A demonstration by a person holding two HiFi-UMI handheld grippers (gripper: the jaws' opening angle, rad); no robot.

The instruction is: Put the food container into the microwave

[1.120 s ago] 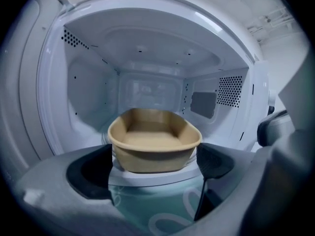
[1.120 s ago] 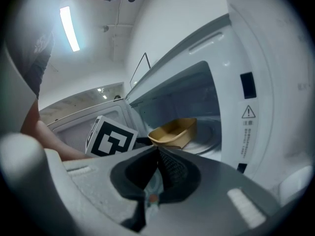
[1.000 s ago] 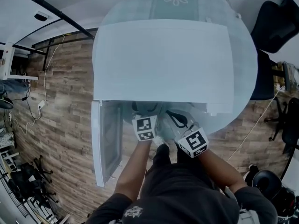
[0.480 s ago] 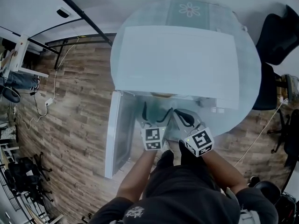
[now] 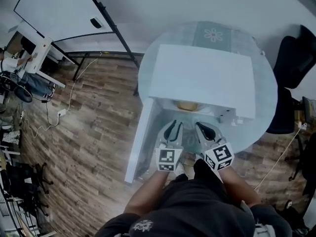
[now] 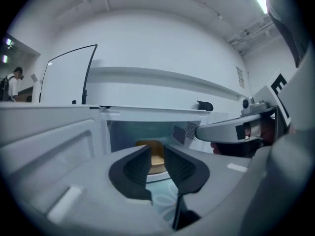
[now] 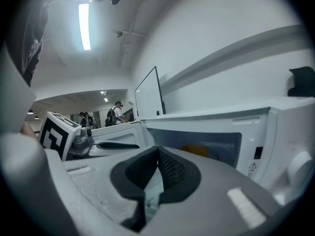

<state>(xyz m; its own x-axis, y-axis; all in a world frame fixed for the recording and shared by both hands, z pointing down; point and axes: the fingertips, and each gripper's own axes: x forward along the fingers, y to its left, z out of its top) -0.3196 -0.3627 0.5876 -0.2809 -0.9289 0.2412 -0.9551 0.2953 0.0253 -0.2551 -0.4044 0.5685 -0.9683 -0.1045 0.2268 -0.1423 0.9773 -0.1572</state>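
Looking down in the head view, I see the food container (image 5: 187,105) sitting inside the microwave (image 5: 202,78). Its open door (image 5: 139,137) hangs off the microwave's left side, nearer my left gripper (image 5: 173,126).

In the left gripper view, my jaws stand slightly apart and empty, and the container is straight ahead in the microwave.

In the right gripper view, my right gripper (image 7: 157,154) is closed on nothing.

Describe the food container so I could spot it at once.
Find the white microwave on the round glass table, its door swung open. Inside the cavity sits the food container. It is the only tan thing among white and grey.
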